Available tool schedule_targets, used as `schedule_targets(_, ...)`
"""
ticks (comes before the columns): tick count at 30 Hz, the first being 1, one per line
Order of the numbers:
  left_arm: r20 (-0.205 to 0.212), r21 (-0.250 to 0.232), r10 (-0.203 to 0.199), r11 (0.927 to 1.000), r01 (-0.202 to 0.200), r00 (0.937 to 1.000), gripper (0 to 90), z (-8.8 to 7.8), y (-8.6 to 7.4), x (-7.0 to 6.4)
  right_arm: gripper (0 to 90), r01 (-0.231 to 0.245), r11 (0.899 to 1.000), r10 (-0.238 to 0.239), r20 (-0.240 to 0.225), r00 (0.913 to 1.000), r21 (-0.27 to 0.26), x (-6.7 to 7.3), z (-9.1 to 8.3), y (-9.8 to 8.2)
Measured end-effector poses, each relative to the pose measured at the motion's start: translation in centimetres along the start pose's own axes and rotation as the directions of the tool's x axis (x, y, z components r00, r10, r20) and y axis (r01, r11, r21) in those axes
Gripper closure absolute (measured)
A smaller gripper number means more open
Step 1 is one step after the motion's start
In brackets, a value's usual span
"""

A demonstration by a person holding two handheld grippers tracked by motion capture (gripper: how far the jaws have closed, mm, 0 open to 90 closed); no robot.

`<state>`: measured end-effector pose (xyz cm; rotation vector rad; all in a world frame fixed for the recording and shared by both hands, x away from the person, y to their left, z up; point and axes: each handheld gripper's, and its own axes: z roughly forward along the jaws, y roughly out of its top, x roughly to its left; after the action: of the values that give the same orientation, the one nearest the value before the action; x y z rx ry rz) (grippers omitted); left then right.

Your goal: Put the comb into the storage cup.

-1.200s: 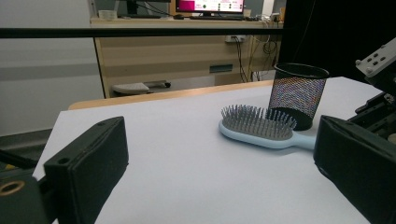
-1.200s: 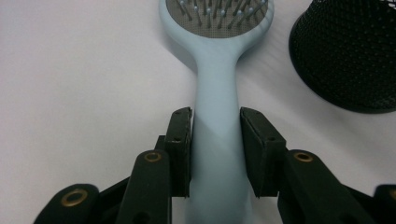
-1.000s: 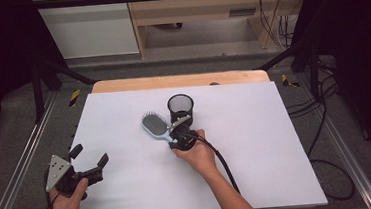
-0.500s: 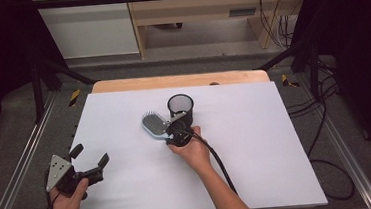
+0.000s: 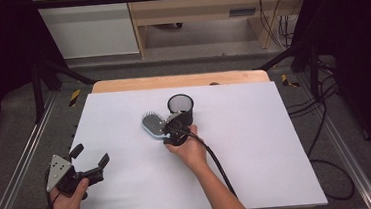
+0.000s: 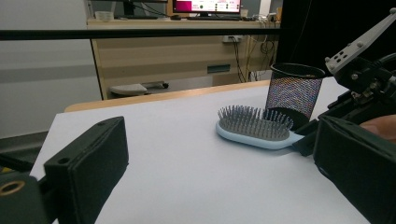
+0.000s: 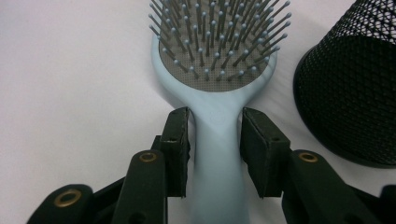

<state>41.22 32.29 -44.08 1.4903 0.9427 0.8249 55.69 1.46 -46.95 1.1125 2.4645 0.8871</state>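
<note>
A light-blue hairbrush (image 5: 152,124) lies bristles-up on the white table top (image 5: 257,144), just left of a black mesh cup (image 5: 180,107) that stands upright. My right gripper (image 5: 171,130) reaches in from the near side, and its two pads press on either side of the brush's handle. In the right gripper view (image 7: 215,116) the handle runs between the jaws, the brush head (image 7: 217,60) is ahead and the cup (image 7: 355,93) is at the right. My left gripper (image 5: 90,155) rests at the near left corner, open, nothing between its jaws (image 6: 217,140). From there the brush (image 6: 252,126) and cup (image 6: 294,91) lie ahead.
A wooden strip (image 5: 179,81) borders the table's far edge. Metal rails (image 5: 24,157) run along both sides, with cables on the floor at the right (image 5: 325,123). The right gripper's cable (image 5: 218,162) trails back along the forearm.
My right gripper has edged slightly left and forward along the brush handle. The brush, the cup and the left gripper have stayed where they were.
</note>
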Motion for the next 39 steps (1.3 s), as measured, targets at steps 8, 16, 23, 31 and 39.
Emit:
schedule_targets(8,0.003,0.002,0.003,1.0000,-0.003,1.0000,3.3,0.0,0.0,-0.1,68.9,0.014,1.000,-0.014,-0.012,0.9998,0.010,-0.1,-0.1,0.0)
schedule_targets(16,0.001,0.001,0.000,1.0000,0.000,1.0000,3.3,0.0,0.0,0.0,69.3,0.024,0.999,-0.024,-0.008,0.9997,0.024,-0.1,-0.3,0.1)
schedule_targets(23,0.000,0.002,0.002,1.0000,-0.002,1.0000,3.4,0.0,0.0,0.0,69.3,0.033,0.999,-0.033,-0.020,0.9993,-0.003,-0.1,-1.2,0.0)
schedule_targets(31,0.005,0.007,0.004,1.0000,-0.004,1.0000,4.0,0.1,0.0,0.0,69.6,0.058,0.998,-0.058,-0.035,0.9977,-0.019,-0.1,-2.7,-0.3)
schedule_targets(39,0.001,0.006,0.004,1.0000,-0.004,1.0000,4.3,0.1,0.0,0.0,69.6,0.054,0.999,-0.054,-0.053,0.9972,0.006,-0.4,-2.3,-0.8)
